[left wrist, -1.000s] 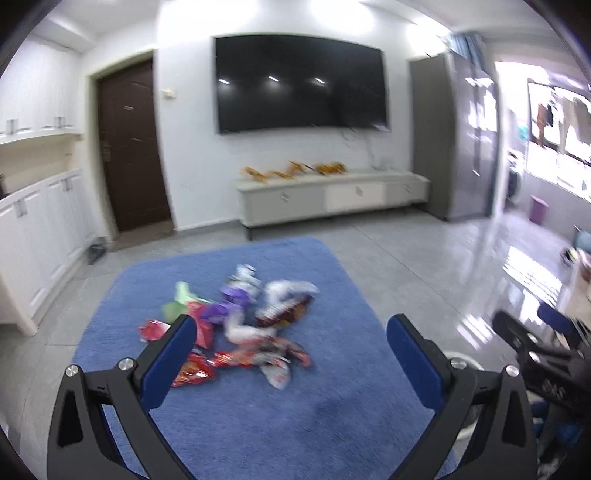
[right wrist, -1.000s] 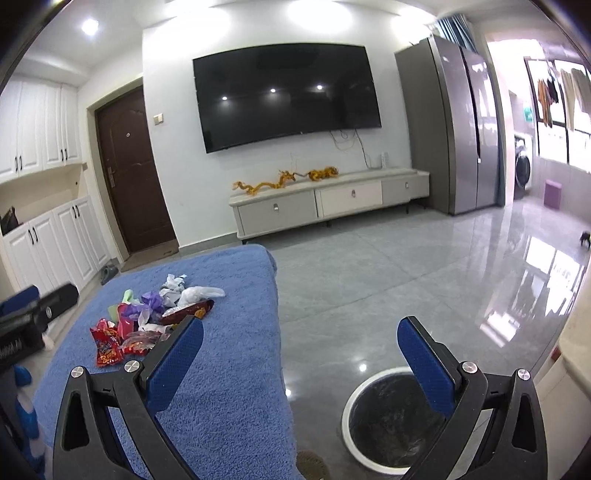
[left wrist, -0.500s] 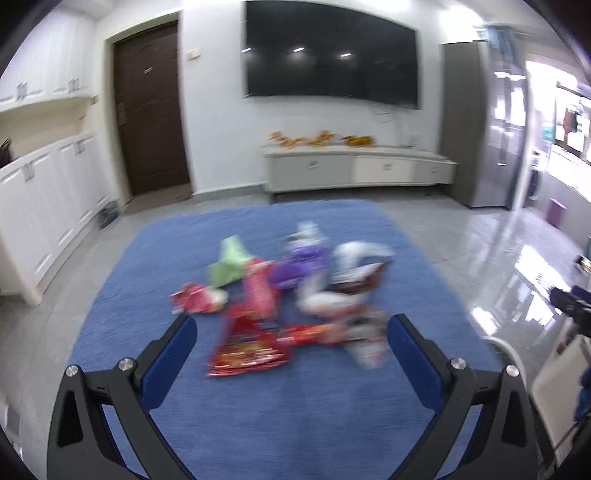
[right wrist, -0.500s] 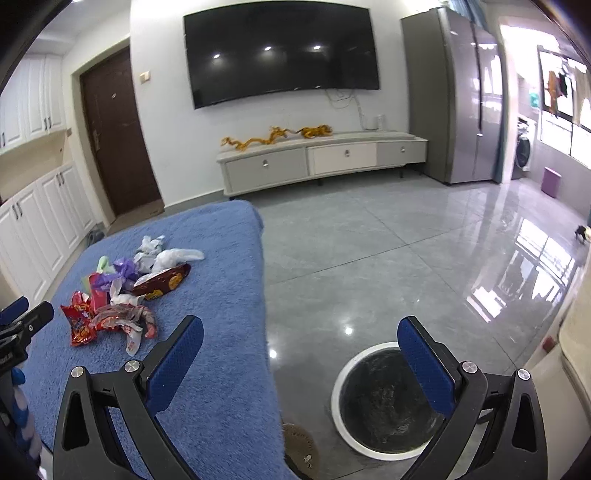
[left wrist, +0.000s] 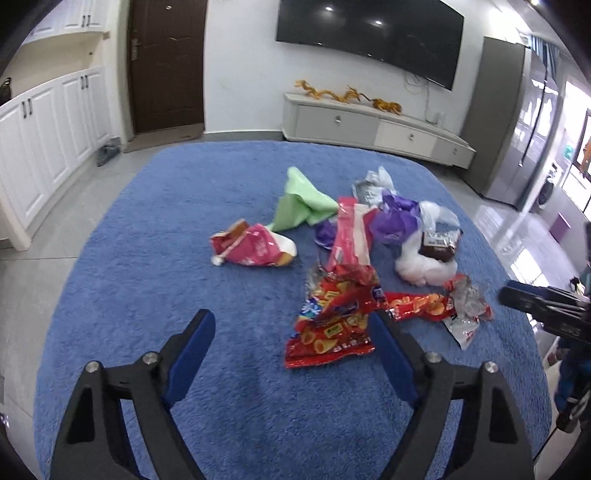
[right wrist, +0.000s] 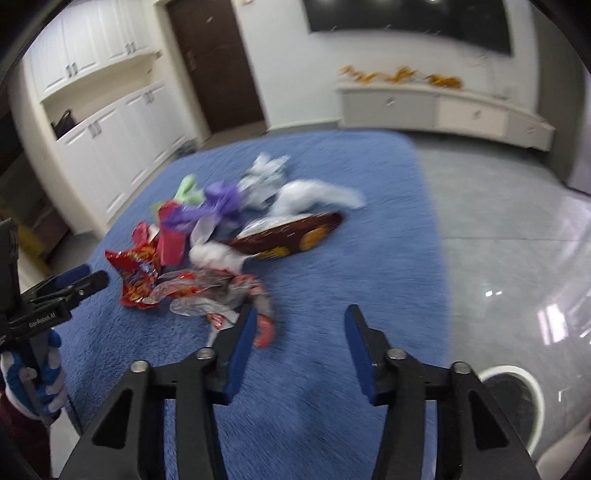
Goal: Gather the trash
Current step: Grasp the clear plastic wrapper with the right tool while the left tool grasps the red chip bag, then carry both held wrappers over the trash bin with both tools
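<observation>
Fingers of the left gripper (left wrist: 291, 343) stand wide apart with nothing between the pads, low over the blue rug (left wrist: 147, 258); the right-hand blue pad sits just in front of a red snack bag (left wrist: 332, 321), whether touching it I cannot tell. Fingers of the right gripper (right wrist: 301, 332) are parted as well, less widely, and hold nothing; the left-hand pad overlaps the near edge of a crumpled clear-and-red wrapper (right wrist: 221, 295), though motion blur hides whether they meet.

Beyond the left gripper the trash lies in a loose heap on the rug: the red snack bag nearest, a long red chip wrapper (left wrist: 417, 304) beside it to the right, then a pink packet (left wrist: 255, 249) apart to the left, an upright pink-and-white pouch (left wrist: 349, 236), a white plastic bag (left wrist: 424, 269) with a dark brown packet (left wrist: 437, 245) on it, a purple bag (left wrist: 397, 219) and a green bag (left wrist: 303, 205) farther back.

From the right wrist, a white-rimmed round bin (right wrist: 517, 402) stands on the grey tiled floor (right wrist: 498, 221) at lower right, off the rug and well apart from the heap. Farthest off are a low TV cabinet (left wrist: 369, 125), a wall-mounted television (left wrist: 369, 33) and a dark door (left wrist: 166, 66).
</observation>
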The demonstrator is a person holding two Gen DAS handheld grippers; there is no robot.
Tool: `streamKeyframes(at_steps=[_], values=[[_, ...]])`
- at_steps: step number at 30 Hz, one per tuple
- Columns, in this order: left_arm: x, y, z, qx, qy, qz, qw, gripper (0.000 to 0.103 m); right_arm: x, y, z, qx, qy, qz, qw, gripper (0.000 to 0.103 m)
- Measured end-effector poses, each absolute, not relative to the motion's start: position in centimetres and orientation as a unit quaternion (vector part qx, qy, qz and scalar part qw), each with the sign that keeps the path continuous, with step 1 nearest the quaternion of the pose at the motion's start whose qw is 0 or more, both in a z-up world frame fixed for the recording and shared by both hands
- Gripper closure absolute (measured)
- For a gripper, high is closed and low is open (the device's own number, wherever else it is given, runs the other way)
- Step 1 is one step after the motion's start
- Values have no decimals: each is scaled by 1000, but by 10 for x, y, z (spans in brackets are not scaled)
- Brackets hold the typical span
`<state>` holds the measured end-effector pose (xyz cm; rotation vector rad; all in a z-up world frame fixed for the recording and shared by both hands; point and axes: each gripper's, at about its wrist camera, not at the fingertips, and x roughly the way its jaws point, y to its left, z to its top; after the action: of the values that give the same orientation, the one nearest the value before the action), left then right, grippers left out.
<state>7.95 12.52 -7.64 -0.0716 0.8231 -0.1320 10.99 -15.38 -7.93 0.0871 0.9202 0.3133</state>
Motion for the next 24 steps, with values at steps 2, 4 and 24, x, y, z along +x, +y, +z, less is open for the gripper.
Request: streamKeyframes(at_steps=[2, 4, 24], values=[[86, 127, -79, -41, 403, -75, 911, 22, 120, -144, -88, 40, 454, 166, 874, 75], [93, 126, -82, -46, 406, -83, 909, 24, 129, -135, -94, 41, 459, 186, 868, 76], [69, 125, -83, -58, 418, -116, 899, 90, 118, -125, -94, 30, 443, 213, 870, 89]])
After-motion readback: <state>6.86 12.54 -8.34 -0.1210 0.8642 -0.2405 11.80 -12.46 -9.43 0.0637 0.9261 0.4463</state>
